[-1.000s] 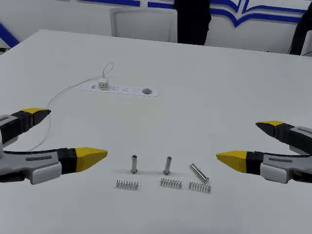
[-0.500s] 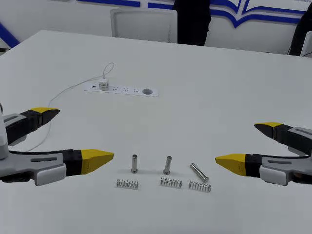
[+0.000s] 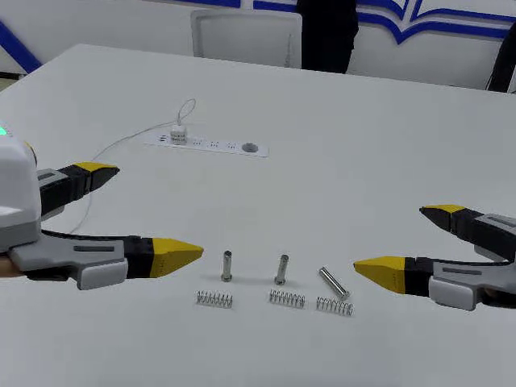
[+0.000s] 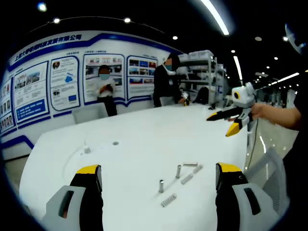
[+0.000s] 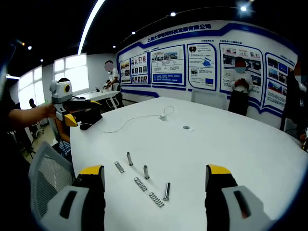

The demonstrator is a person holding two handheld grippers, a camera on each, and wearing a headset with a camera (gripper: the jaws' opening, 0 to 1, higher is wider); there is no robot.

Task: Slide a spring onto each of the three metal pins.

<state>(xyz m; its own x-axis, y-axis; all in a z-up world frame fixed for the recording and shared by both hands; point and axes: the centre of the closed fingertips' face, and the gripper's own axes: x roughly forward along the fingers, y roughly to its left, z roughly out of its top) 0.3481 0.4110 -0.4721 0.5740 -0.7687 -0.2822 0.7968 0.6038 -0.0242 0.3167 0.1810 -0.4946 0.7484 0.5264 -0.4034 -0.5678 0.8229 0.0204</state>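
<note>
Two small metal pins (image 3: 226, 265) (image 3: 281, 268) stand upright on the white table (image 3: 339, 153); a third pin (image 3: 332, 283) lies on its side to their right. Three springs (image 3: 214, 299) (image 3: 286, 299) (image 3: 334, 305) lie flat in a row just in front of the pins. My left gripper (image 3: 149, 211) hovers open left of the row, nothing between its yellow-tipped jaws. My right gripper (image 3: 397, 239) hovers open to the right, also holding nothing. The left gripper view has the pins (image 4: 161, 185) and springs (image 4: 168, 199) ahead between its open jaws; the right gripper view has the pins (image 5: 146, 172) and springs (image 5: 140, 183) likewise.
A white power strip (image 3: 211, 145) with a plug and a thin white cable (image 3: 113, 147) lies farther back on the table. A chair (image 3: 246, 36) and a standing person (image 3: 326, 32) are at the far edge. People stand by the wall posters (image 5: 240, 77).
My left gripper has moved right, closer to the leftmost pin and spring. The right gripper has barely shifted. The head camera has tilted a little.
</note>
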